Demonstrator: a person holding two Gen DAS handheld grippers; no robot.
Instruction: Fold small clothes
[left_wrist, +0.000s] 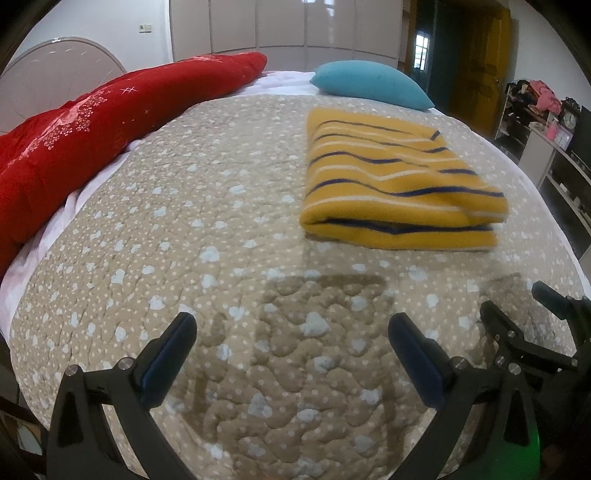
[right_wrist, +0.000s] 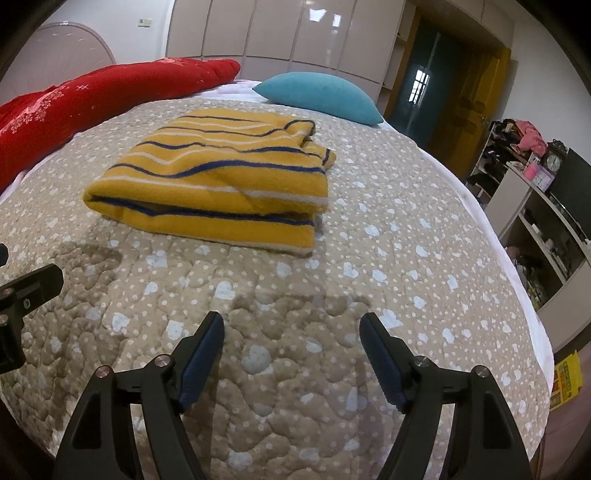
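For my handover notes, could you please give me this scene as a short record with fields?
surface: quilt on a bed
garment: striped yellow cloth, folded, lying flat
behind it: teal pillow, red blanket
left gripper: open, empty, above the quilt
right gripper: open, empty, short of the cloth

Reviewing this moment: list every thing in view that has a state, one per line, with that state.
Striped yellow garment: folded, lying flat on the quilt, untouched.
Left gripper: open, empty, above bare quilt.
Right gripper: open, empty, short of the garment.
Teal pillow: lying at the far end of the bed.
Red blanket: bunched along the bed's far left edge.
Quilt: spread over the bed.
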